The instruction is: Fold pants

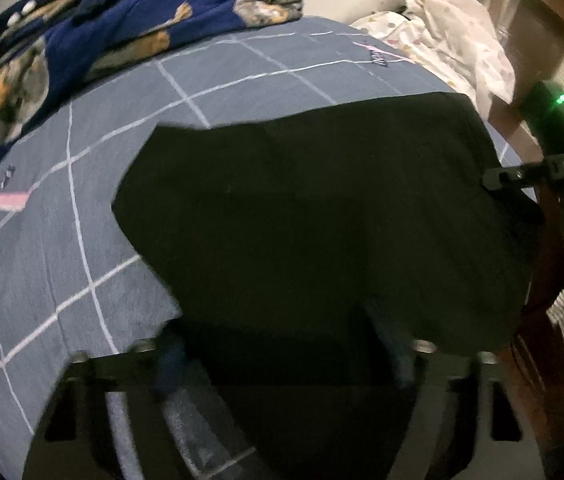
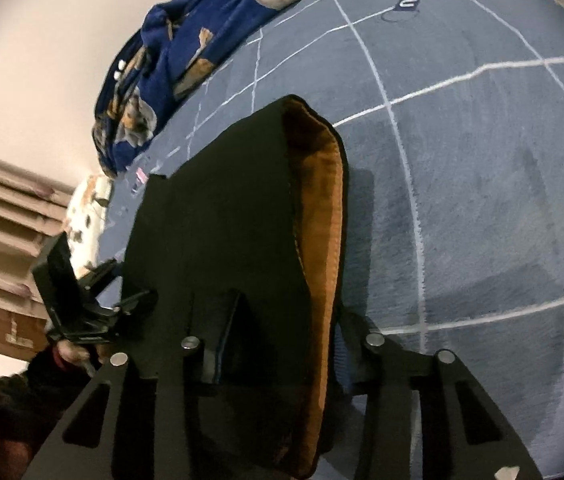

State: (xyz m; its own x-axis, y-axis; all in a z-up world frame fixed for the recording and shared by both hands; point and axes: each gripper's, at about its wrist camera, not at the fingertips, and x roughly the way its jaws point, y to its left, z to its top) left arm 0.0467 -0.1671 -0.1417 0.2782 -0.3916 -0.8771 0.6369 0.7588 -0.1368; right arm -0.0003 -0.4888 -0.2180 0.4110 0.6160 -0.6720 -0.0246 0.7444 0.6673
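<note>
You've got the black pants [image 1: 321,208] on the bed [image 1: 82,240], approx halfway: folded over w/ brown lining showing. Left gripper [image 1: 285,344] and right gripper [image 2: 278,344] each pinch the near edge. More folds left, I'd judge.

A bed with a grey-blue checked cover [image 1: 242,76] stands against a plain pale wall [image 2: 42,60]. A dark blue blanket [image 1: 130,12] and white spotted cloth [image 1: 461,28] lie on it.

A bed, covered by a grey-blue grid-lined sheet [image 1: 82,184], is carrying black pants [image 1: 321,208], a crumpled navy dog-print blanket [image 1: 122,20] and white spotted cloth [image 1: 461,36] lying at its far edge.
</note>
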